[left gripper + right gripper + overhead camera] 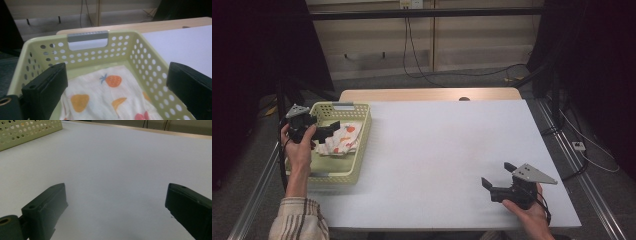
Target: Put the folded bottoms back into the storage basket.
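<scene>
Two black jaws of the left gripper stand wide apart, low over the yellow basket. Nothing is between them yet. Under them lies a white cloth with orange fruit pictures, down in the basket. On the high view, the basket sits at about 9 o'clock on the white table.

The cloth looks longer one way, running from 6 o'clock toward 12 o'clock, like the basket. It lies crumpled, so no end clearly points anywhere.

I think one jaw could bump the basket wall, because that wall is very close. A small pinch could also let the soft cloth slip out.

At about 4 o'clock, the right gripper waits just above the bare table, jaws wide apart too, holding nothing.
</scene>
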Demonstrator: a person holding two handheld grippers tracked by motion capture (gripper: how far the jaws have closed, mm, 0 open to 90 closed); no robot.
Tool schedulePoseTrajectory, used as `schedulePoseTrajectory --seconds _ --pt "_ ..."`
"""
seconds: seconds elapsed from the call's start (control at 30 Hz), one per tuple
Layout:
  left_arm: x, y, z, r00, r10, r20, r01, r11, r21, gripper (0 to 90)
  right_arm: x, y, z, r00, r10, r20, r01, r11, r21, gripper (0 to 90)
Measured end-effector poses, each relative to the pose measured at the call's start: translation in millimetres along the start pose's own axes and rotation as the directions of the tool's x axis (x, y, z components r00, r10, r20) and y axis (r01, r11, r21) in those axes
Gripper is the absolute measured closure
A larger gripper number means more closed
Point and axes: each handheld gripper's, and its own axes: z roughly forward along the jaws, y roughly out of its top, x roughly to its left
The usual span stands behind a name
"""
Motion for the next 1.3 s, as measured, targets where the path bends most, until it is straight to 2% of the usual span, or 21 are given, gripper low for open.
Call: schedulePoseTrajectory --seconds 0.07,0.2,0.23,0.43,0.6,0.73,0.87,1.0,1.2,1.3 --pt "-2.2 -0.3 -1.4 0.9999 0.004 -0.012 -0.004 1.0 0.006 4.3 0.2 -0.1 -0.1 1.0 -0.002 0.0 0.002 1.0 0.0 3.8" --pt "-5.0 -1.6 -7.7 0.9994 0.012 0.032 -0.011 0.9995 -0.03 4.5 0.9 0.3 -0.3 1.0 -0.002 0.003 0.002 1.0 0.001 3.8" --pt "-6.7 -1.9 -8.5 0.9996 0.006 0.029 -0.005 0.9995 -0.032 4.5 1.3 0.5 -0.3 1.0 -0.001 0.002 0.001 1.0 0.001 3.8" --pt "-13.3 -5.4 -16.4 0.9991 0.043 0.007 -0.043 0.9986 -0.031 5.4 1.0 1.1 1.7 1.0 -0.001 0.003 0.001 1.0 -0.002 3.9" --pt "-21.1 -8.4 -24.5 0.9949 0.1 -0.013 -0.1 0.9947 -0.024 5.4 1.7 1.7 2.7 1.0 -0.001 0.0 0.001 1.0 -0.002 3.9" --pt "-22.2 -11.0 -29.2 0.9939 0.107 -0.026 -0.108 0.9937 -0.03 5.5 2.2 1.6 2.2 1.0 -0.003 0.002 0.003 1.0 -0.002 3.9" --pt "-19.8 -15.8 -32.6 0.9961 0.085 -0.024 -0.086 0.9958 -0.032 6.9 1.7 1.5 1.9 1.0 0.0 0.003 0.0 1.0 -0.002 3.9" --pt "-19.6 -20.4 -35.3 0.9952 0.092 -0.035 -0.093 0.9955 -0.021 7.0 1.6 1.6 2.0 1.0 0.001 0.001 -0.001 1.0 -0.002 4.0" --pt "-23.7 -18.9 -45.7 0.9947 0.1 -0.027 -0.101 0.9935 -0.053 7.0 1.8 1.7 2.0 1.0 -0.001 0.004 0.001 1.0 -0.002 4.0" --pt "-25.2 -20.1 -50.4 0.9932 0.111 -0.036 -0.112 0.9923 -0.052 6.9 1.7 1.6 1.9 1.0 0.0 0.003 0.0 1.0 -0.002 4.0"
